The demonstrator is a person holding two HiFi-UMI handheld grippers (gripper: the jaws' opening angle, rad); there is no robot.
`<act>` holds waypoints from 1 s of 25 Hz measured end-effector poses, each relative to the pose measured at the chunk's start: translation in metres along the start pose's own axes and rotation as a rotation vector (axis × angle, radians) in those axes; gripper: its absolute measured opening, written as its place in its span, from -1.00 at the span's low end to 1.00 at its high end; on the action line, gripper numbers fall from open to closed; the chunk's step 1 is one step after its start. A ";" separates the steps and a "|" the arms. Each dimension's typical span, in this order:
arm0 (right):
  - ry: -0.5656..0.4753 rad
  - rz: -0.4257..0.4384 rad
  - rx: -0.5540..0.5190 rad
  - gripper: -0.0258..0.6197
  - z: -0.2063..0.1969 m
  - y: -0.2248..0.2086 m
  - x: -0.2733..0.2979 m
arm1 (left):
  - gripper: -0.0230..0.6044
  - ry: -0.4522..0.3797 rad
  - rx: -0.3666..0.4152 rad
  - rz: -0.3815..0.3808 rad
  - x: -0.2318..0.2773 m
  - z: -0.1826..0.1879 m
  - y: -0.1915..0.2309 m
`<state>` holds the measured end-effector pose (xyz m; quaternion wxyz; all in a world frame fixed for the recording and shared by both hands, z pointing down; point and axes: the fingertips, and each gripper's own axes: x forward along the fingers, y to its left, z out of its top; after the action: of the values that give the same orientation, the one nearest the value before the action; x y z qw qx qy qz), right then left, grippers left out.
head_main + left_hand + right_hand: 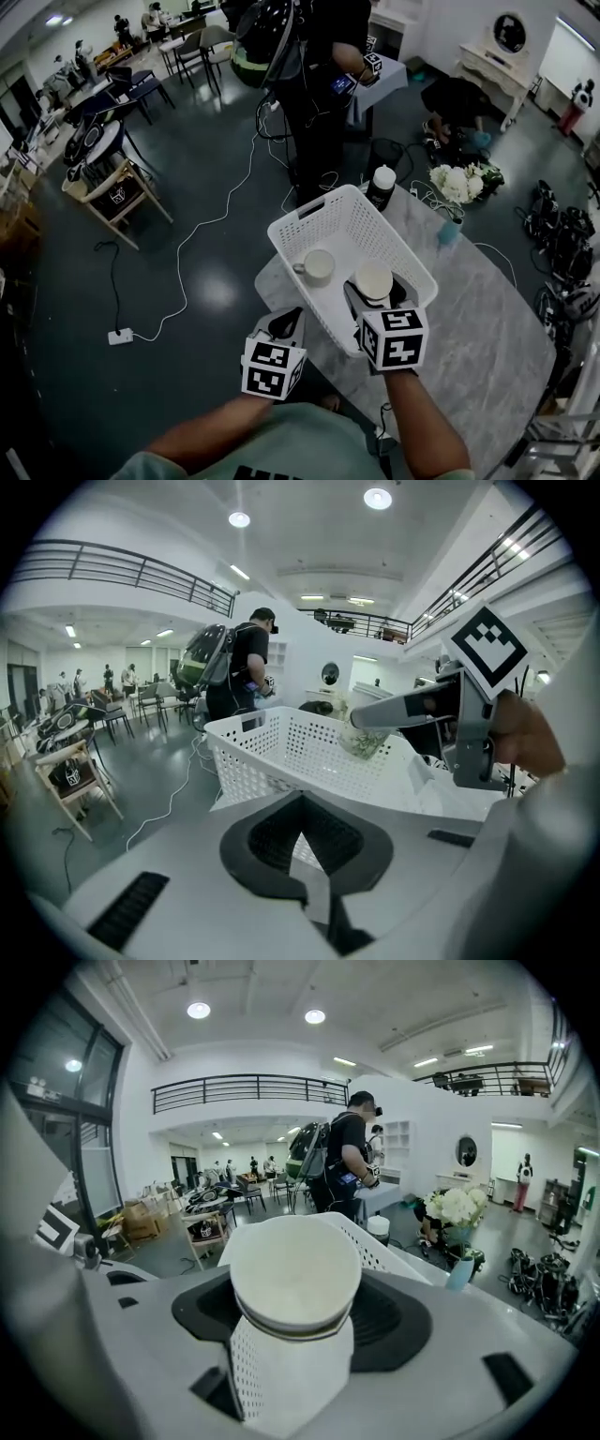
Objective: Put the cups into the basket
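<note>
Plainly, the right gripper (375, 298) has a pale cup (373, 277) clamped between its jaws, which stand wide, one on each side of it. The head view puts that cup over the near right part of the white basket (405, 251), which sits on the marble desk (487, 347). I cannot tell whether the cup touches the basket's bottom.

Only the head view looks down into the basket. It shows a handled cup (317, 267) standing upright near the left wall, just apart from the held one.

The right gripper view gives what the head view cannot: the cup seen mouth-on, with a thin dark band under its rim. The left gripper view catches the cup from the side, level with the basket's rim, and its wall carries a greenish pattern.

The left gripper (289, 319) hangs at the basket's near left corner. Its jaws are drawn close together with nothing between them.

Beyond the basket stands a dark bottle (381, 186) with a white cap and a small blue vase (450, 232). White flowers (457, 183) lie past the desk's edge, and a person with a backpack (309, 84) stands further off.

As for writing, the marker cubes show only black-and-white squares. The bottle's label and the badge on a wooden chair (117, 195) are too small to read.
</note>
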<state>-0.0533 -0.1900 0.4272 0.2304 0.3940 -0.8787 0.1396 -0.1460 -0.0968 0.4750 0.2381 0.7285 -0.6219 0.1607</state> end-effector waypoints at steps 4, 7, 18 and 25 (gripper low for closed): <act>0.029 -0.072 0.043 0.11 -0.005 -0.014 0.033 | -0.92 0.010 -0.020 0.038 0.018 0.001 0.036; 0.065 -0.120 0.091 0.11 -0.013 -0.024 0.058 | -0.92 0.030 -0.038 0.055 0.032 -0.001 0.058; 0.270 -0.256 0.141 0.11 -0.079 -0.052 0.128 | -0.92 0.091 -0.073 0.072 0.074 -0.015 0.100; 0.402 -0.296 0.251 0.11 -0.112 -0.062 0.147 | -0.92 0.119 -0.083 0.070 0.091 -0.012 0.116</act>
<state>-0.0589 -0.2746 0.6024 0.3677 0.5078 -0.7241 0.2876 -0.2433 -0.1785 0.5504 0.2988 0.6852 -0.6378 0.1858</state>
